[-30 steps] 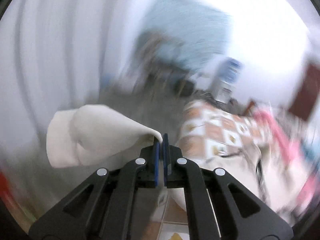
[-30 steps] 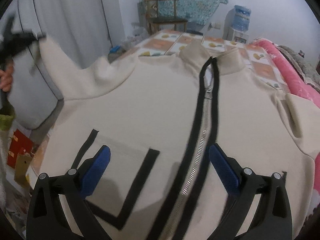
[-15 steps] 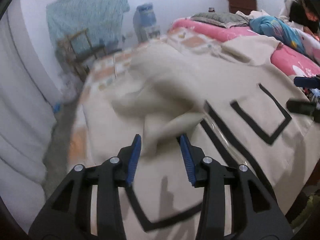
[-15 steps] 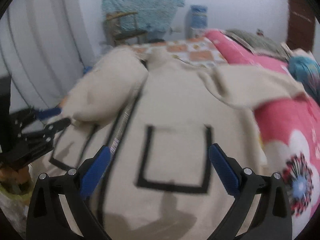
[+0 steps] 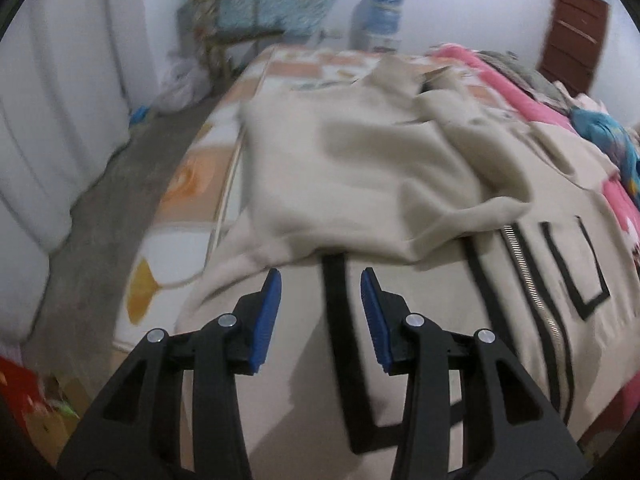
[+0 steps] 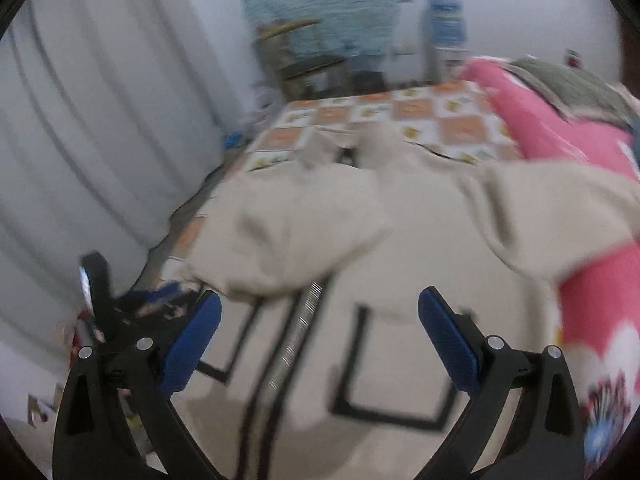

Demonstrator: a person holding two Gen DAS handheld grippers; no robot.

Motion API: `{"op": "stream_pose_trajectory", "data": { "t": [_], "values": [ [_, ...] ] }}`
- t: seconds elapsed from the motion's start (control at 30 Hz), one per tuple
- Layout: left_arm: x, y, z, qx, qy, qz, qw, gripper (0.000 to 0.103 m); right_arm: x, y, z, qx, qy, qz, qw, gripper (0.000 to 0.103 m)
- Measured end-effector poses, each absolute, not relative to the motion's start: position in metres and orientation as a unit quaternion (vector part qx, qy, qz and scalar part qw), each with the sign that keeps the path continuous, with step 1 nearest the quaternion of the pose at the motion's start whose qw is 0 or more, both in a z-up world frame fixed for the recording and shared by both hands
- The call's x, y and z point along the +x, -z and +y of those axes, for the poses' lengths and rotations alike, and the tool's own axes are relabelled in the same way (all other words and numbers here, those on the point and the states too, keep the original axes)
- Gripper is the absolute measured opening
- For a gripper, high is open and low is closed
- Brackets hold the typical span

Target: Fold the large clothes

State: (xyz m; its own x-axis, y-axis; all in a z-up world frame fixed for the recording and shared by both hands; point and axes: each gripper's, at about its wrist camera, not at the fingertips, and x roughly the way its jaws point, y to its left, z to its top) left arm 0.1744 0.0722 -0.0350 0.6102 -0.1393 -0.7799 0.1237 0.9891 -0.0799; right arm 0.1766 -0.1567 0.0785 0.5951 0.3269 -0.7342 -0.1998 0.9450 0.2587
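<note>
Checked orange-and-white bedding lay under my cream fleece jacket, its left sleeve flopped soft across the metal zipper. My left gripper had just parted, empty; my right gripper gaped wide, holding nothing.

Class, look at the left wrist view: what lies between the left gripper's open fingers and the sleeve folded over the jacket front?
In the left wrist view, only a short stretch of cream jacket front, crossed by a black pocket stripe, separates the left gripper from the folded sleeve.

jacket: matt beige cloth | zipper: shiny metal | pads: blue, ribbed
</note>
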Motion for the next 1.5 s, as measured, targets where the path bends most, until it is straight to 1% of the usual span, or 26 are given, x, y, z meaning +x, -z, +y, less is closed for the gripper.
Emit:
{"op": "stream_pose_trajectory", "data": {
  "t": [0.03,0.1,0.17,0.2,0.23,0.4,0.43,0.47,0.5,0.53,0.57,0.67,0.8,0.87,0.9,0.93,0.97,1.07,1.2,1.23,1.3,1.33,1.37,1.5],
  "values": [
    [0.176,0.043,0.077,-0.023,0.072,0.440,0.895,0.039,0.190,-0.080,-0.145,0.059,-0.154,0.427,0.889,0.096],
    [0.173,0.045,0.079,-0.031,0.072,0.426,0.902,0.039,0.229,-0.074,-0.119,0.030,-0.160,0.438,0.884,0.091],
    [0.170,0.046,0.081,-0.034,0.072,0.419,0.904,0.039,0.259,-0.065,-0.104,0.020,-0.160,0.452,0.877,0.083],
    [0.170,0.046,0.082,-0.038,0.072,0.417,0.905,0.039,0.280,-0.058,-0.092,0.005,-0.156,0.462,0.873,0.081],
    [0.168,0.046,0.083,-0.041,0.073,0.415,0.906,0.039,0.302,-0.049,-0.080,-0.009,-0.149,0.471,0.869,0.077],
    [0.164,0.044,0.086,-0.052,0.075,0.408,0.908,0.039,0.374,-0.001,-0.046,-0.076,-0.101,0.514,0.849,0.065],
    [0.164,0.044,0.087,-0.053,0.075,0.408,0.908,0.039,0.383,0.010,-0.042,-0.090,-0.094,0.525,0.841,0.056],
    [0.164,0.044,0.087,-0.054,0.076,0.408,0.908,0.039,0.387,0.017,-0.041,-0.100,-0.090,0.530,0.837,0.032],
    [0.164,0.043,0.087,-0.055,0.076,0.407,0.909,0.039,0.392,0.022,-0.042,-0.100,-0.089,0.537,0.833,0.021],
    [0.164,0.043,0.088,-0.054,0.076,0.407,0.909,0.039,0.391,0.019,-0.048,-0.080,-0.092,0.535,0.836,0.015],
    [0.164,0.043,0.088,-0.055,0.076,0.407,0.909,0.039,0.387,0.008,-0.055,-0.058,-0.096,0.522,0.845,0.013],
    [0.164,0.043,0.087,-0.054,0.076,0.407,0.909,0.039,0.363,-0.032,-0.079,-0.025,-0.107,0.472,0.875,0.012],
    [0.164,0.043,0.086,-0.050,0.073,0.409,0.908,0.039,0.295,-0.092,-0.139,0.051,-0.136,0.385,0.911,0.011],
    [0.165,0.043,0.087,-0.048,0.072,0.409,0.908,0.039,0.258,-0.102,-0.167,0.077,-0.140,0.361,0.919,0.012],
    [0.165,0.043,0.087,-0.047,0.071,0.410,0.908,0.039,0.242,-0.100,-0.180,0.090,-0.138,0.361,0.918,0.012],
    [0.165,0.043,0.086,-0.046,0.070,0.410,0.908,0.039,0.228,-0.094,-0.192,0.104,-0.133,0.367,0.915,0.015],
    [0.165,0.042,0.086,-0.045,0.070,0.411,0.908,0.039,0.218,-0.087,-0.202,0.115,-0.129,0.377,0.910,0.020],
    [0.165,0.041,0.086,-0.042,0.068,0.413,0.907,0.039,0.180,-0.042,-0.248,0.165,-0.074,0.438,0.881,0.029],
    [0.167,0.041,0.084,-0.032,0.063,0.420,0.905,0.039,0.150,-0.003,-0.294,0.259,-0.038,0.471,0.843,0.030],
    [0.167,0.040,0.084,-0.030,0.061,0.421,0.905,0.039,0.147,0.001,-0.301,0.276,-0.038,0.473,0.836,0.030],
    [0.167,0.040,0.084,-0.029,0.059,0.423,0.904,0.039,0.147,0.007,-0.306,0.292,-0.043,0.476,0.828,0.038],
    [0.167,0.040,0.084,-0.029,0.057,0.424,0.904,0.039,0.148,0.007,-0.305,0.296,-0.048,0.476,0.827,0.045],
    [0.167,0.040,0.084,-0.030,0.056,0.424,0.904,0.039,0.153,0.007,-0.304,0.300,-0.057,0.476,0.824,0.047],
    [0.166,0.040,0.084,-0.033,0.050,0.422,0.905,0.039,0.182,0.013,-0.296,0.304,-0.082,0.489,0.814,0.047]
  ]
}}
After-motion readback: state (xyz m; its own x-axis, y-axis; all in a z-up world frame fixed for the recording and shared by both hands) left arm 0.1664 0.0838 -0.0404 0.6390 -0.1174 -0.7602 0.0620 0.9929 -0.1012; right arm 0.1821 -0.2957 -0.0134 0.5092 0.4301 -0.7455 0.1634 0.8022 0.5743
